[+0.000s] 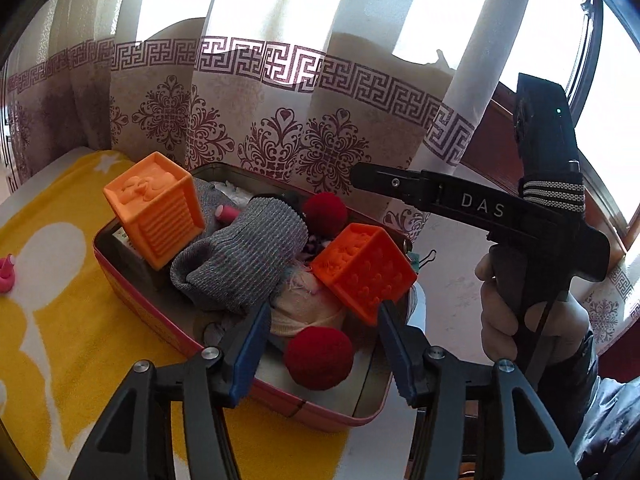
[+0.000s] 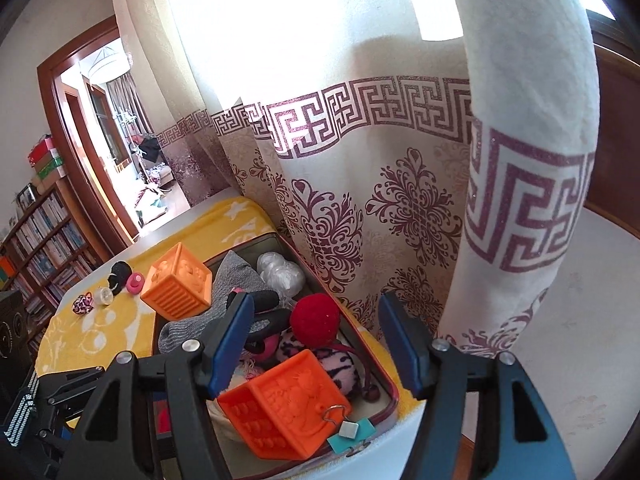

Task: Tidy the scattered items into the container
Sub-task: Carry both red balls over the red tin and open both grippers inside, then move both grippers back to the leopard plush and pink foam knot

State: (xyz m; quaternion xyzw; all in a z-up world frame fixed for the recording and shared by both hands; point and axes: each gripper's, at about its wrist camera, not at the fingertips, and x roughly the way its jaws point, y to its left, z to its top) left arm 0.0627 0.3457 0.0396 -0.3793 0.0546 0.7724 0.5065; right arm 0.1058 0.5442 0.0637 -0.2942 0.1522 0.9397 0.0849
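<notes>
From the left wrist, my left gripper hangs part-open and empty over the near end of the red-rimmed metal tin, a dark red pom-pom ball lying loose between its blue fingers; I should lift clear without nudging the tilted orange rubber cube. From the right wrist, my right gripper is also part-open and empty, so I should send it left to the small pink toy on the yellow towel.
</notes>
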